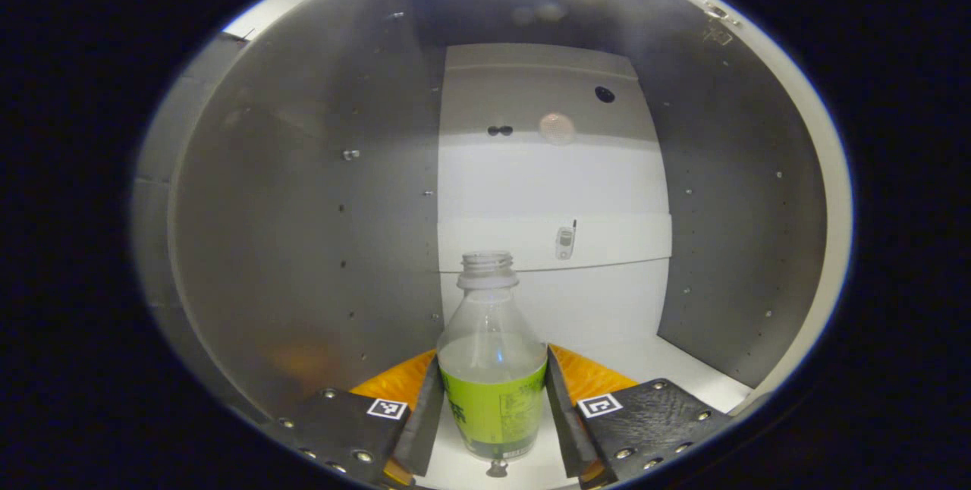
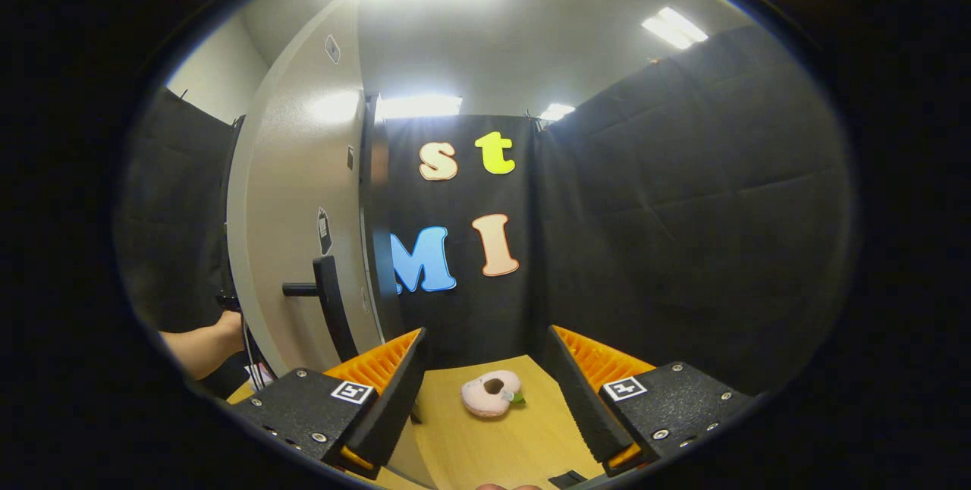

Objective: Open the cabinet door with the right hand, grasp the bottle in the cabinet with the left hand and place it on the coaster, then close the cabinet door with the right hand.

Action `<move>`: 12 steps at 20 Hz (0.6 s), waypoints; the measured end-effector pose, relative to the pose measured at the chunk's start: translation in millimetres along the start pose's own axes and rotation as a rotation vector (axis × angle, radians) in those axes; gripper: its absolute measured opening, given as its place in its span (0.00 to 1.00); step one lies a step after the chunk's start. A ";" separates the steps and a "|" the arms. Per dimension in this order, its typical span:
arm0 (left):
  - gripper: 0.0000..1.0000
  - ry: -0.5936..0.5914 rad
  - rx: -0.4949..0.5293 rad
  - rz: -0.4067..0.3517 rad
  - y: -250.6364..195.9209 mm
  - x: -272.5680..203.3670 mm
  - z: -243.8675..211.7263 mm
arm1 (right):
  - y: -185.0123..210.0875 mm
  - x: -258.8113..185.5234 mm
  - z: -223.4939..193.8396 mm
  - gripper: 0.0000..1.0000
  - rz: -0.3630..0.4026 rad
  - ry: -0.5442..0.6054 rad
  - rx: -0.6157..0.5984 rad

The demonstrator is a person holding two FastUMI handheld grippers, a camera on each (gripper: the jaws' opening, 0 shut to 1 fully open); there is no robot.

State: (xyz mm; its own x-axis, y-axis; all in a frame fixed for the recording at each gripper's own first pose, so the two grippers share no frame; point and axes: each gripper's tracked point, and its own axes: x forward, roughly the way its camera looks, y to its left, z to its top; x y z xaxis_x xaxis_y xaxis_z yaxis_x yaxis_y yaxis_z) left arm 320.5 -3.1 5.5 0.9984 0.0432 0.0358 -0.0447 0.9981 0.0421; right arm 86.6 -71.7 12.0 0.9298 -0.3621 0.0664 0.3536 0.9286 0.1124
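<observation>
In the left gripper view we see our left claw reaching into the cabinet, its two fingers standing on either side of the bottle. The bottle is upright on the white cabinet floor, uncapped, clear above and wrapped in a green label below, with pale liquid up to about the label's top. The fingers sit just beside the bottle's flanks, and we cannot tell whether both are pressing on it or merely framing it. Grey side walls rise left and right, and a white back panel stands at the far end. In the right gripper view our right claw is released, jaws spread wide with nothing between them, hovering above the wooden desk. A small pink plush toy lies on the desk farther off, between the fingers in the view. To the left stands the cabinet door, swung open, with its dark handle jutting out. At the far left edge a person's forearm reaches toward the cabinet.
</observation>
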 end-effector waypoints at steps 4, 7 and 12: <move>0.66 -0.069 0.018 -0.010 -4.0 -23.4 22.4 | -0.3 3.1 -3.0 0.94 0.014 0.002 0.002; 0.66 -0.100 0.052 -0.028 -7.6 -54.5 38.4 | 2.1 16.4 -5.1 0.94 0.055 0.005 0.028; 0.72 -0.158 0.065 0.017 1.1 -139.8 63.8 | -5.5 42.0 -13.3 0.94 0.114 0.014 0.011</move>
State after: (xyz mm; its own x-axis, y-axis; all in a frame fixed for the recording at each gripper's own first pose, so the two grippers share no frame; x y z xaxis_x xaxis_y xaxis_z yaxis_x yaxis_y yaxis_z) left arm 178.6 -10.8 64.2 0.9800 0.0475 0.1931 -0.0687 0.9921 0.1049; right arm 125.0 -90.9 1.0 0.9653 -0.2528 0.0655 0.2443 0.9627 0.1160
